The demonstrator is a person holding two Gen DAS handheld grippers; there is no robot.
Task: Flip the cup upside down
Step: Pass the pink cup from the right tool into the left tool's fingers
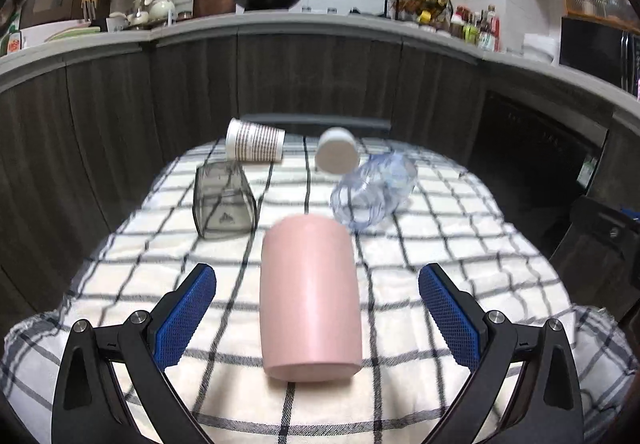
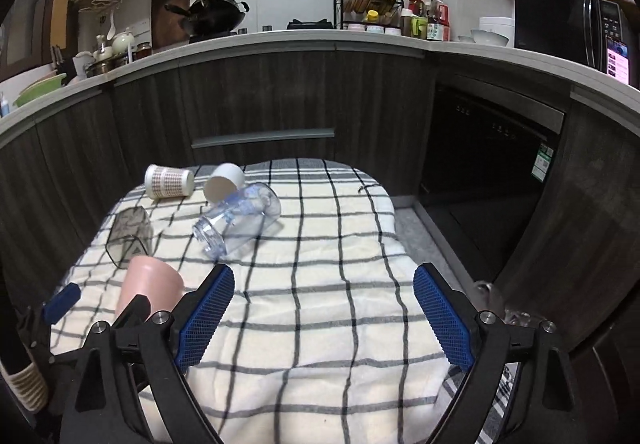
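Note:
A pink cup (image 1: 310, 296) lies on its side on the checked cloth (image 1: 460, 228), its closed base toward the camera. My left gripper (image 1: 317, 316) is open, its blue pads on either side of the cup, apart from it. In the right wrist view the pink cup (image 2: 150, 290) shows at the left with the left gripper's blue pad (image 2: 62, 302) beside it. My right gripper (image 2: 324, 318) is open and empty over bare cloth (image 2: 320, 244).
A patterned paper cup (image 1: 256, 142), a white cup (image 1: 338, 150), a clear plastic cup (image 1: 374, 192) and a smoky square tumbler (image 1: 222, 198) lie on their sides farther back. Dark cabinets and a kitchen counter stand behind. The table's edge drops off at the right (image 2: 394, 228).

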